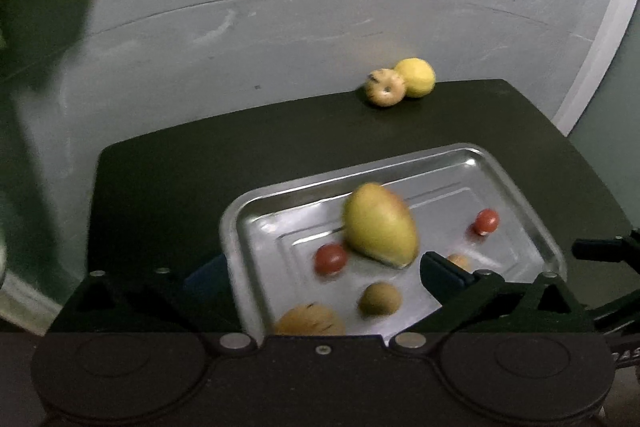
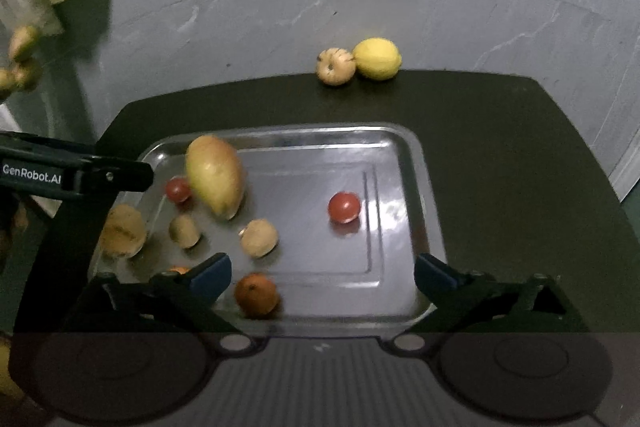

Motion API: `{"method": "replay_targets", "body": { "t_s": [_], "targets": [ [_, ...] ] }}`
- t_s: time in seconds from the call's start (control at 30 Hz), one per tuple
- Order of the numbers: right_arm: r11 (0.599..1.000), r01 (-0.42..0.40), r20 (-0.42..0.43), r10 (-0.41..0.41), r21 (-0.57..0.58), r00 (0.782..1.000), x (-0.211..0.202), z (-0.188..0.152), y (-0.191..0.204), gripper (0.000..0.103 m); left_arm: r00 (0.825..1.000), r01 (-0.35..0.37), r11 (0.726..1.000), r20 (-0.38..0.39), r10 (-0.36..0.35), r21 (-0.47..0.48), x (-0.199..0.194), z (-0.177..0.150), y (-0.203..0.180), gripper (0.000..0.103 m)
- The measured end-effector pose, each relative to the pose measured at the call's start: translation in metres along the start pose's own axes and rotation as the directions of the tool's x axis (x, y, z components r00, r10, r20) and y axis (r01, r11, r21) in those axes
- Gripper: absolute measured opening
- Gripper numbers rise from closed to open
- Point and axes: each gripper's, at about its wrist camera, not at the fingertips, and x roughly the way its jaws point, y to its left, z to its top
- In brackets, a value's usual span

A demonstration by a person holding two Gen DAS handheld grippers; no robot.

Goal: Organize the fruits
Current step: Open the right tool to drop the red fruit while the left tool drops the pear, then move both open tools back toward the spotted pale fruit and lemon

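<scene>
**Two fruits left to bring to the tray**

While both grippers hang above the metal tray (image 2: 416, 163), we judge the step in hand to be fetching the last fruits from the far edge of the table (image 2: 500, 147). The right gripper (image 2: 322, 273) stands with its jaws wide apart and empty over the tray's near side; the left gripper (image 1: 320, 275) is likewise spread and holds nothing, though its left finger is hard to make out in the dark.

Already on the tray lie a mango (image 2: 216, 181), two small red fruits, one at (image 2: 344, 207) and the other at (image 2: 178, 189), an orange (image 2: 256, 295) and a few brownish fruits. The mango looks blurred, so it may not have settled; we should not crowd it.

At the table's far edge, a lemon (image 2: 378, 59) touches a pale ribbed fruit (image 2: 336, 66). We would send the right gripper for the lemon, coming from its free right side so the neighbour is not nudged off the edge, and close gently across its middle. Both are round and could roll.
</scene>
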Motion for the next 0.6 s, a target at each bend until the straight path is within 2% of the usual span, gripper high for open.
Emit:
{"method": "replay_targets", "body": {
  "t_s": [0.33,0.6],
  "targets": [
    [0.995,-0.079,-0.102,0.073,-0.056,0.992,0.006,-0.008,0.022,0.103,0.991,-0.124,0.990,-0.052,0.120,-0.075,-0.016,-0.026,0.048,0.102],
    [0.987,-0.124,-0.125,0.111,-0.098,0.986,0.012,-0.007,0.037,0.103,0.983,-0.175,0.980,-0.079,0.168,-0.092,-0.018,-0.031,0.059,0.102]
  ]
}}
